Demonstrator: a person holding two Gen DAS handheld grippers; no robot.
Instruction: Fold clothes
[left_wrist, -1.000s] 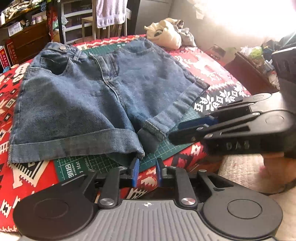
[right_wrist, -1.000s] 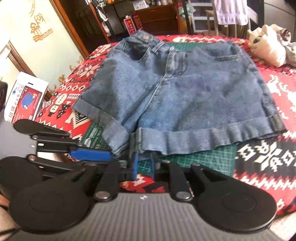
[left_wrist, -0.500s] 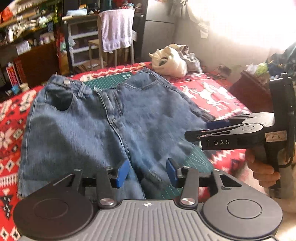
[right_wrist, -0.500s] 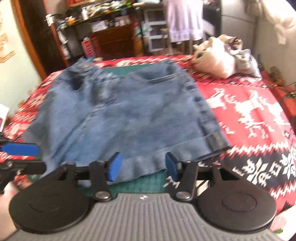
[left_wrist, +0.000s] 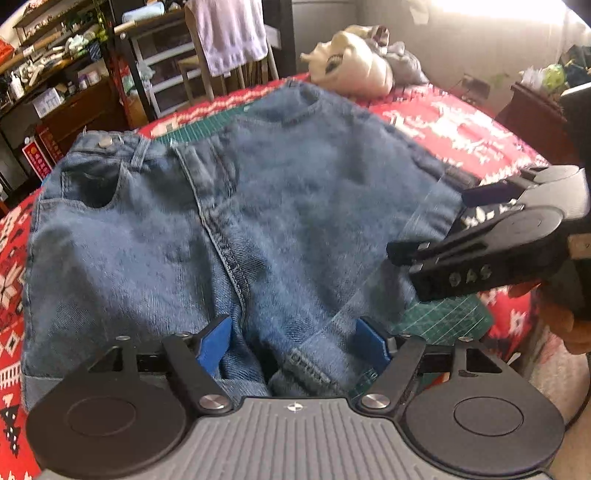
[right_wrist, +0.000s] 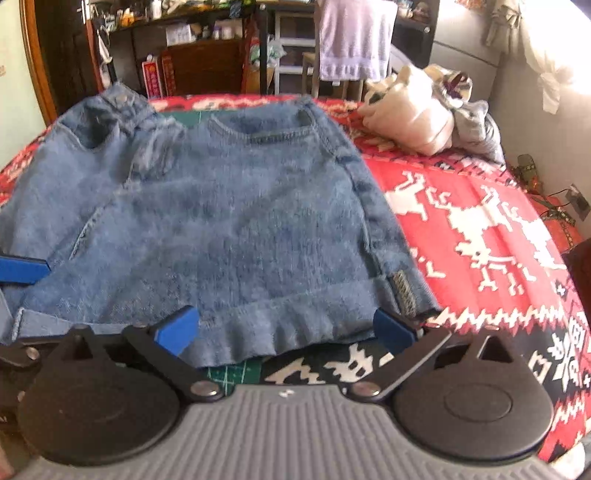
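Note:
Blue denim shorts lie flat, waistband away from me, on a green cutting mat over a red patterned cloth. My left gripper hovers over the crotch and inner leg cuffs. Its jaws are opening, with denim below them and the blue pads not pressing on it. My right gripper sits at the cuffed hem of the right leg of the shorts. Its jaws are opening wide and the hem lies between the pads, ungripped. The right gripper also shows at the right of the left wrist view, held by a hand.
A cream bag and grey bundle lie on the cloth at the far right. Beyond the table a pale towel hangs on a chair, with shelves and drawers behind. The red reindeer cloth stretches right of the shorts.
Both grippers moved forward and down over the shorts, and both jaws went from nearly shut to wide apart. The right gripper swung rightward to the right leg's hem.

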